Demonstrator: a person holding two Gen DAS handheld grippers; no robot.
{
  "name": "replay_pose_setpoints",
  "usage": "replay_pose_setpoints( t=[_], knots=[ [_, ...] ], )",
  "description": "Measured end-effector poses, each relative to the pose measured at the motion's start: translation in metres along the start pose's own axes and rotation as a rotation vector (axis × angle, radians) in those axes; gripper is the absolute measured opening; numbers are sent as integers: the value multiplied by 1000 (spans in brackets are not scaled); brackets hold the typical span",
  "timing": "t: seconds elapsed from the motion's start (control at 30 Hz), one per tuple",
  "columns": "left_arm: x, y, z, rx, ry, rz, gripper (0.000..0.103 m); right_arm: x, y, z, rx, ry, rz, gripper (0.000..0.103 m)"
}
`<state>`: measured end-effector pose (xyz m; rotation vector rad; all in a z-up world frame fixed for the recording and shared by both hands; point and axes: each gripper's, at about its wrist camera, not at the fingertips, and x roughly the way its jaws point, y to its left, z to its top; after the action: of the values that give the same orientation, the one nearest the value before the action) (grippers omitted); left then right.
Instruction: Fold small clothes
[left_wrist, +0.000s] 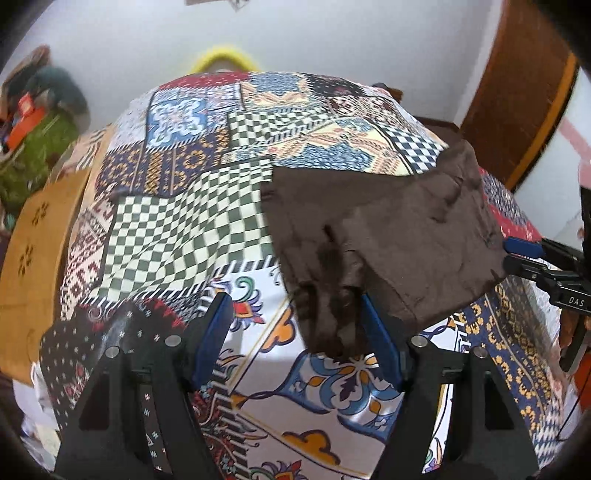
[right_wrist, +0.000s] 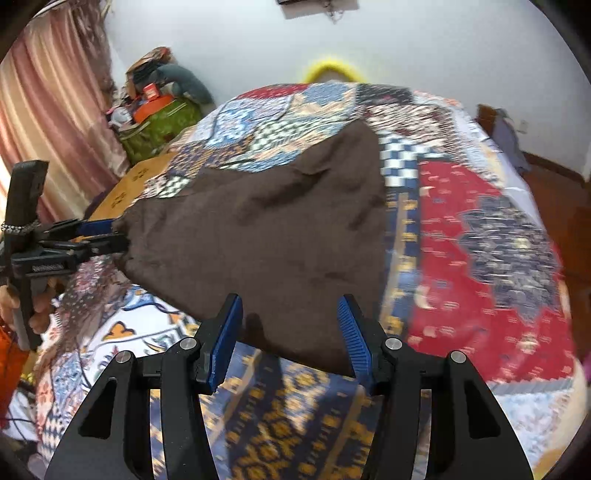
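- brown garment lies flat on patchwork bedspread, a few creases showing
- left gripper jaws apart, near corner of cloth between them, pads not pressing
- right gripper jaws apart over near edge, nothing grasped
- cardboard box beside bed

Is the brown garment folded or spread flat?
Folded: brown garment shows a doubled layer over the patchwork bedspread.
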<state>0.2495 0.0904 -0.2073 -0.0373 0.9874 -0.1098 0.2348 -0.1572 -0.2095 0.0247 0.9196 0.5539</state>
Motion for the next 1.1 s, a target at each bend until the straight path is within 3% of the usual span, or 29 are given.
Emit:
replay_pose_setpoints(
  t=[0.23, 0.5, 0.73, 0.9, 1.0, 1.07, 1.1],
  knots=[
    [-3, -3, 12, -54, -14, -80, 72, -7, -25, 7, 64, -34, -76, 56],
    [-7, 0, 17, -110, -33, -168, 76, 11, -35, 9, 111, -20, -38, 56],
    [50, 9, 27, -146, 69, -115, 77, 20, -30, 15, 136, -34, 10, 59],
    [73, 14, 32, -212, 80, -181, 74, 31, -29, 24, 156, -23, 40, 59],
    [76, 11, 35, -210, 70, -191, 63, 35, -26, 27, 149, -25, 32, 49],
    [77, 10, 36, -210, 68, -214, 42, 38, -24, 29, 143, -23, 39, 36],
    [76, 9, 36, -214, 67, -227, 37, 39, -22, 29, 146, -18, 50, 33]
  ],
)
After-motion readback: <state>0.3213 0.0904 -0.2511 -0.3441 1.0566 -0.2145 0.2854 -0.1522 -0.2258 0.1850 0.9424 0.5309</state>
